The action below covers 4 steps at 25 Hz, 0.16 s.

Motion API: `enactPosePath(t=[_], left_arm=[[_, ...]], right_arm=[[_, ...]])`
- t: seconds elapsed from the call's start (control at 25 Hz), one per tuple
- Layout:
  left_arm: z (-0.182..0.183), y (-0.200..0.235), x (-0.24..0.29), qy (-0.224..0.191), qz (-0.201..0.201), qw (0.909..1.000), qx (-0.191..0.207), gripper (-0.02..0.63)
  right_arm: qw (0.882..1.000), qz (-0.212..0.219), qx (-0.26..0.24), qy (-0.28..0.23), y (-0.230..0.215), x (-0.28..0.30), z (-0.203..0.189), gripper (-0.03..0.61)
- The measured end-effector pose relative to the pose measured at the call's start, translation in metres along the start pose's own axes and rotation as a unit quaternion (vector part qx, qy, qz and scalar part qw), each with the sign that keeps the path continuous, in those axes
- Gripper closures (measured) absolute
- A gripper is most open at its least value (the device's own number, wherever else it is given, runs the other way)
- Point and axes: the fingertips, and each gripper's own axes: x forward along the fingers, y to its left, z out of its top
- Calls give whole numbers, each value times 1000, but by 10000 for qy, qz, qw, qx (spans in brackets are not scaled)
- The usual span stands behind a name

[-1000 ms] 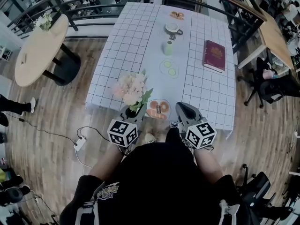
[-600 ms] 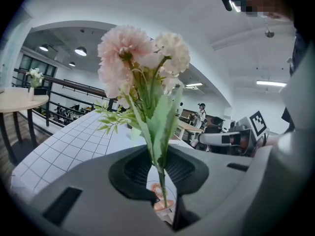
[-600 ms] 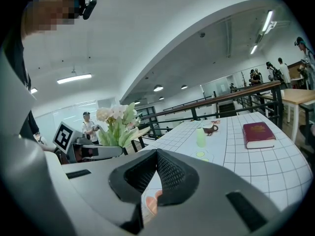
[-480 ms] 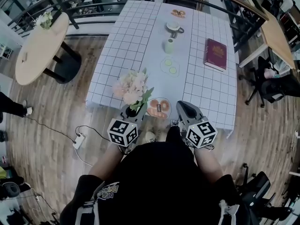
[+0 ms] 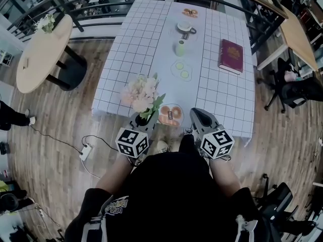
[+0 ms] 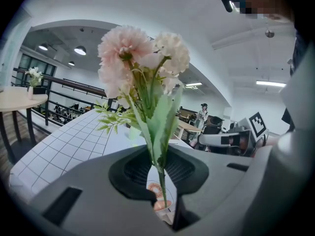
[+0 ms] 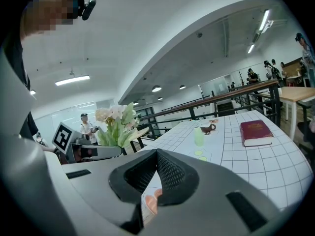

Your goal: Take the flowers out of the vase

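Observation:
A bunch of pale pink and white flowers (image 5: 141,96) with green leaves stands upright over the table's near edge. My left gripper (image 5: 142,119) is shut on its thin green stem (image 6: 160,178); in the left gripper view the blooms (image 6: 142,58) rise above the jaws. The same flowers (image 7: 115,119) show at the left of the right gripper view. A small pale green vase (image 5: 180,48) stands further up the table, apart from the flowers. My right gripper (image 5: 199,116) sits beside the left one, shut with nothing in it (image 7: 156,178).
The white grid-patterned table (image 5: 136,39) carries a plate of orange food (image 5: 170,116) between the grippers, a mat with green slices (image 5: 180,70), a dark red book (image 5: 231,56), and a cup on a saucer (image 5: 185,29). A round wooden table (image 5: 40,52) stands to the left.
Both grippers and the flowers stay where they were. Only the head view has drifted slightly.

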Motion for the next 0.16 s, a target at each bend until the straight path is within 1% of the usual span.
enactPosePath(t=[0.16], left_arm=[[-1, -2, 1, 13, -33, 10000, -1, 544]], right_arm=[[10000, -14, 25, -2, 1, -2, -3, 557]])
